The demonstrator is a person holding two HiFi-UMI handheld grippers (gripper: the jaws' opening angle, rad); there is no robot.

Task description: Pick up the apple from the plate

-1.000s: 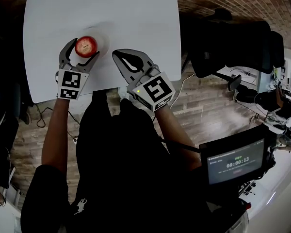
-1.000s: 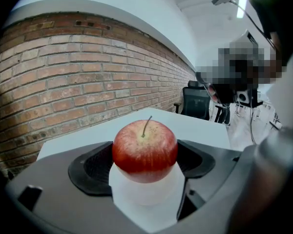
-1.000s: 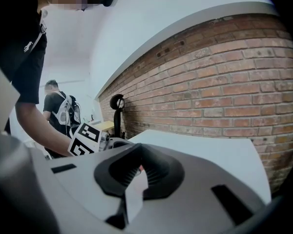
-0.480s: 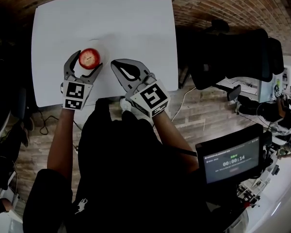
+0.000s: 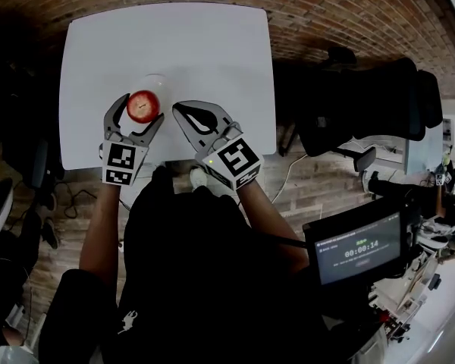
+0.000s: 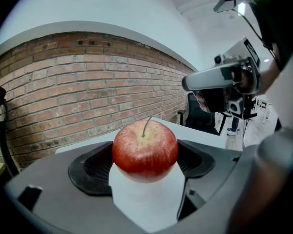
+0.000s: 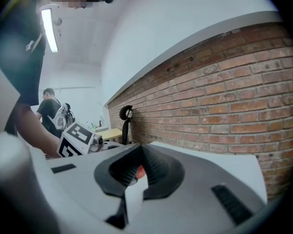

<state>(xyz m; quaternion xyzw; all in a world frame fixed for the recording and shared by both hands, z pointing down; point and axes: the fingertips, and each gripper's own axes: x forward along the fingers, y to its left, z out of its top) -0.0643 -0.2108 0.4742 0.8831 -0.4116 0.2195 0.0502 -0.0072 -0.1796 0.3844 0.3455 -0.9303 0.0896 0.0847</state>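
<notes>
A red apple [image 5: 142, 106] with a thin stem sits between the two jaws of my left gripper [image 5: 142, 108], which is shut on it. In the left gripper view the dark pads press both sides of the apple [image 6: 145, 150], and white surface shows beneath it. The small white plate [image 5: 154, 83] lies on the white table [image 5: 212, 44] just beyond the apple. My right gripper [image 5: 179, 109] hovers to the right of the apple with its jaws together and nothing held. Through its jaws a sliver of the apple [image 7: 139, 171] shows.
The near table edge [image 5: 174, 160] runs just under both grippers. A brick floor surrounds the table. A black office chair [image 5: 364, 105] stands to the right, and a screen with a timer [image 5: 360, 250] sits at the lower right.
The left gripper has carried the apple off the plate's middle toward the near table edge. The right gripper stayed beside it, shut.
</notes>
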